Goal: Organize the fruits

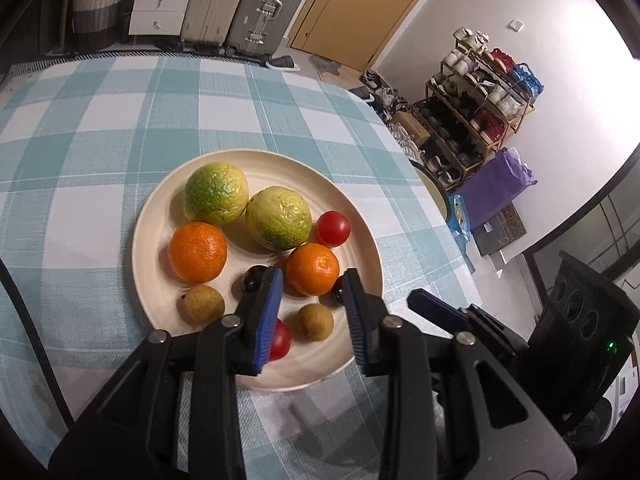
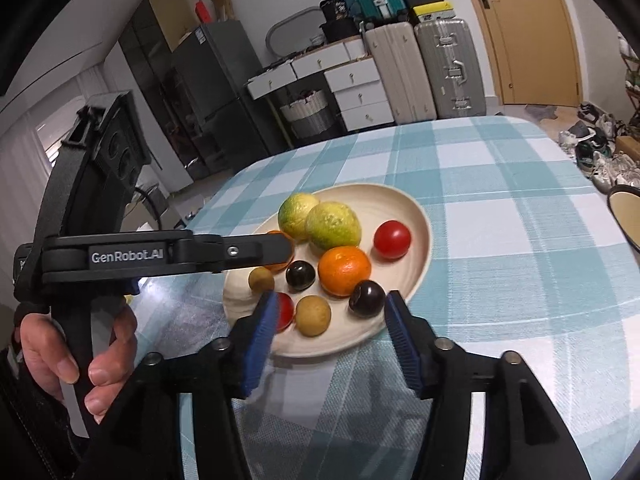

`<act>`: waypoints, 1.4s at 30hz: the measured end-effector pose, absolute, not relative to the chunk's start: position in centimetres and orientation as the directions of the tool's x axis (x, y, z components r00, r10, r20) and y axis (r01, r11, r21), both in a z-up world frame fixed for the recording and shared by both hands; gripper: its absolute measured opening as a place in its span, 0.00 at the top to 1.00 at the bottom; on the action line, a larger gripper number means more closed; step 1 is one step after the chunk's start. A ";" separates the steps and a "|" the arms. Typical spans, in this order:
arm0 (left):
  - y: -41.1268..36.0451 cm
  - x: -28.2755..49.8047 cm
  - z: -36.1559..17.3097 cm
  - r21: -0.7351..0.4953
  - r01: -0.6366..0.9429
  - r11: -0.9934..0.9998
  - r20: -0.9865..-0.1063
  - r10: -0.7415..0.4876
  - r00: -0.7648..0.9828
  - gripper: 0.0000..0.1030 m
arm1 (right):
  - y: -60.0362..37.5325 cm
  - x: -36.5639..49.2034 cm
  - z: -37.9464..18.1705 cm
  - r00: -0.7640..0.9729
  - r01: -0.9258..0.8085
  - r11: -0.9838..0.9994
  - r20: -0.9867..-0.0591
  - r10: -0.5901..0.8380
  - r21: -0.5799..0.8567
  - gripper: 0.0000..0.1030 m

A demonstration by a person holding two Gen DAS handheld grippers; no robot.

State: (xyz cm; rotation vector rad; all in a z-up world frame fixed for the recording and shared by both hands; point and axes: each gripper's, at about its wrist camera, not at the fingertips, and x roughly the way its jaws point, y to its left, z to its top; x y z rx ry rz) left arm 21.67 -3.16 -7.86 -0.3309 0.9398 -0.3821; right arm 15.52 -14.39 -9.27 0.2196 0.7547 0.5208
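All the fruits sit together on the cream plate (image 1: 160, 200), on the checked tablecloth (image 1: 100, 120). No sorting shows yet. There are two green-yellow citrus (image 1: 216, 194), two oranges (image 1: 197, 252), red tomatoes (image 1: 333, 229), dark cherries (image 2: 367, 298) and small brown longans (image 2: 313, 315). The left gripper (image 1: 312, 312) and the right gripper (image 2: 330, 332) hang wide apart and hold nothing.

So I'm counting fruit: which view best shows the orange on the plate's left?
The left wrist view: the left orange sits whole and unobstructed. In the right wrist view the left gripper's arm covers most of it.
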 end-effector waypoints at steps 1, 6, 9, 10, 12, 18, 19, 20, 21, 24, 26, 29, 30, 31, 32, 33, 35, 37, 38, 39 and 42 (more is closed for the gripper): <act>-3.0 21.3 -7.6 -0.432 0.169 0.886 -0.710 -0.449 0.542 0.69 | -14.6 15.2 -9.0 0.615 -0.368 0.852 -0.589 0.523 0.373 0.40; -2.7 19.4 -6.4 -0.405 0.166 0.899 -0.700 -0.422 0.576 0.66 | -15.2 14.1 -7.8 0.653 -0.358 0.863 -0.566 0.503 0.355 0.32; -2.6 18.1 -5.5 -0.374 0.160 0.914 -0.695 -0.390 0.604 0.66 | -15.5 13.3 -6.7 0.687 -0.357 0.867 -0.532 0.496 0.347 0.24; -2.5 17.6 -5.2 -0.366 0.160 0.917 -0.691 -0.383 0.613 0.65 | -15.6 12.9 -6.2 0.702 -0.356 0.870 -0.517 0.489 0.340 0.21; -2.3 16.8 -4.6 -0.349 0.157 0.924 -0.685 -0.366 0.631 0.57 | -15.6 12.5 -5.6 0.719 -0.359 0.871 -0.496 0.487 0.335 0.19; -1.2 14.4 -2.9 -0.290 0.102 0.951 -0.667 -0.278 0.692 0.36 | -15.2 11.1 -3.6 0.764 -0.363 0.877 -0.438 0.473 0.315 0.10; -1.0 14.1 -2.7 -0.287 0.095 0.953 -0.663 -0.270 0.699 0.35 | -15.1 11.0 -3.2 0.770 -0.367 0.877 -0.428 0.474 0.311 0.08; -0.8 13.9 -2.4 -0.282 0.085 0.956 -0.657 -0.257 0.708 0.32 | -15.0 10.9 -2.8 0.774 -0.373 0.875 -0.417 0.477 0.308 0.07; -0.6 13.5 -2.0 -0.274 0.078 0.959 -0.648 -0.244 0.721 0.27 | -14.9 10.7 -2.4 0.780 -0.378 0.875 -0.405 0.477 0.302 0.06; -0.3 12.1 -0.8 -0.234 0.053 0.971 -0.603 -0.187 0.775 0.20 | -14.6 10.2 -1.2 0.805 -0.381 0.880 -0.366 0.467 0.284 0.03; 0.0 11.1 0.0 -0.200 0.026 0.980 -0.568 -0.137 0.812 0.20 | -14.3 9.8 -0.5 0.820 -0.384 0.883 -0.339 0.460 0.271 0.02; 0.6 9.8 0.9 -0.186 -0.003 0.983 -0.528 -0.097 0.843 0.17 | -13.6 8.9 0.2 0.856 -0.364 0.905 -0.305 0.418 0.219 0.01; 0.8 9.6 1.1 -0.181 -0.012 0.983 -0.521 -0.085 0.849 0.15 | -13.4 8.6 0.4 0.867 -0.358 0.913 -0.294 0.402 0.195 0.01; 1.0 9.2 1.3 -0.174 -0.022 0.985 -0.512 -0.071 0.856 0.14 | -13.1 8.3 0.6 0.874 -0.361 0.916 -0.280 0.397 0.174 0.01; 1.1 8.9 1.5 -0.165 -0.031 0.986 -0.507 -0.058 0.860 0.12 | -12.8 7.9 0.7 0.879 -0.367 0.917 -0.264 0.397 0.156 0.01; 1.2 8.6 1.6 -0.159 -0.040 0.987 -0.502 -0.045 0.864 0.10 | -12.7 7.7 0.9 0.883 -0.368 0.919 -0.255 0.393 0.144 0.01; 1.6 8.0 1.9 -0.164 -0.048 0.985 -0.492 -0.039 0.870 0.05 | -12.4 7.0 1.2 0.900 -0.358 0.927 -0.223 0.375 0.114 0.00; 2.0 7.5 2.1 -0.175 -0.058 0.983 -0.488 -0.036 0.872 0.04 | -12.4 6.4 1.4 0.912 -0.350 0.932 -0.191 0.363 0.099 0.00; 2.2 7.2 2.2 -0.170 -0.066 0.983 -0.482 -0.025 0.876 0.04 | -12.3 6.2 1.5 0.920 -0.338 0.937 -0.177 0.349 0.092 0.00; 2.3 6.9 2.2 -0.162 -0.071 0.984 -0.474 -0.015 0.880 0.03 | -12.3 6.1 1.5 0.925 -0.329 0.941 -0.172 0.339 0.084 0.00; 2.7 6.2 2.3 -0.134 -0.092 0.987 -0.452 0.021 0.892 0.01 | -12.1 6.1 1.5 0.929 -0.318 0.946 -0.177 0.324 0.061 0.00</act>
